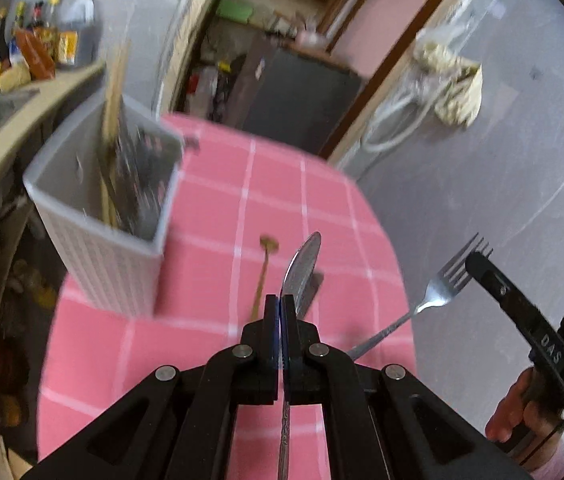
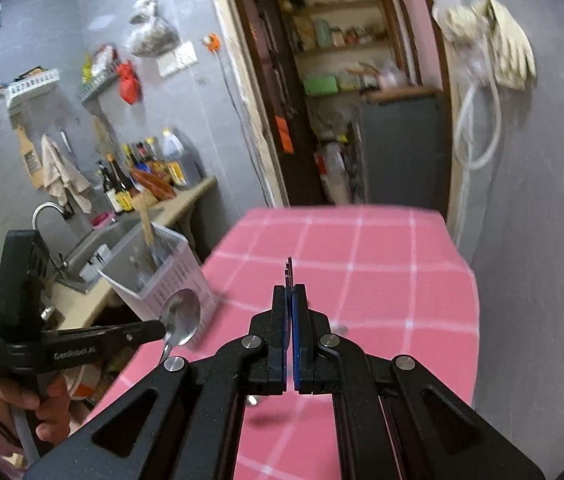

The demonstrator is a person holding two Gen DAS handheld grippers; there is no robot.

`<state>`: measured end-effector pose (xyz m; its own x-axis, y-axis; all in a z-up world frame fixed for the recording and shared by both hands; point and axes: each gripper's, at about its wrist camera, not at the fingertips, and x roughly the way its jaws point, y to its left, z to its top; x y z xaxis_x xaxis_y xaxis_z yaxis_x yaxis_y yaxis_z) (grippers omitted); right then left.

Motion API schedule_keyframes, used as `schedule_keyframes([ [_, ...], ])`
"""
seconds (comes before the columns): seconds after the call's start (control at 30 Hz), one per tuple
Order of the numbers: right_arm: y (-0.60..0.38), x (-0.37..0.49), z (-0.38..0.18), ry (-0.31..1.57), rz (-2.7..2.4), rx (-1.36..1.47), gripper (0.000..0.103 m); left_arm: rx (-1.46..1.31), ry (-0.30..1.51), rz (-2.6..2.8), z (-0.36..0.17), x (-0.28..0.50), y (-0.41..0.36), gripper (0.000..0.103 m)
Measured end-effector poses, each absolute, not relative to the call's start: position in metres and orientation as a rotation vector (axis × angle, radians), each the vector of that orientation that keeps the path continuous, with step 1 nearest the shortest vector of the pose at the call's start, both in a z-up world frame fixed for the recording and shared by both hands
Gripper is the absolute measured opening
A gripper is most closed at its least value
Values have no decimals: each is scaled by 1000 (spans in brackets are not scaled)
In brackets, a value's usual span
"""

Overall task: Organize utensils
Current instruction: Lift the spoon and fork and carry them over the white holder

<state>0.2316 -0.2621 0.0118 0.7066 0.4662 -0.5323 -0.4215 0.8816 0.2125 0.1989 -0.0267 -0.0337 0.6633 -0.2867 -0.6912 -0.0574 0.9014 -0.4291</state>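
My left gripper is shut on a steel spoon: the bowl sticks out ahead and the handle runs back between the pads. It hangs above the pink checked table. To the right, my right gripper is shut on a steel fork. In the right wrist view that gripper shows the fork edge-on past its tips, and the left gripper holds the spoon at the left. A grey slotted utensil holder with chopsticks and other utensils stands at the table's far left. A thin small-headed utensil lies on the cloth.
Left of the table runs a counter with a sink and several bottles. Beyond the table's far edge is a doorway with shelves and a dark cabinet. A hose and bag hang on the grey wall. A hand grips the right tool.
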Motion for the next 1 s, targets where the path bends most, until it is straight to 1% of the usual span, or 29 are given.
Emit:
schedule_keyframes([
  [0.33, -196, 237, 88, 418, 563, 20, 2, -417, 652, -104, 34, 218, 24, 2],
  [0.57, -148, 242, 119, 332, 584, -23, 2, -422, 489, -85, 66, 232, 62, 2],
  [0.77, -112, 251, 117, 350, 584, -75, 2, -498, 413, -102, 59, 251, 91, 2],
  [1.0, -87, 260, 97, 395, 585, -122, 2, -510, 384, -67, 24, 264, 113, 2],
])
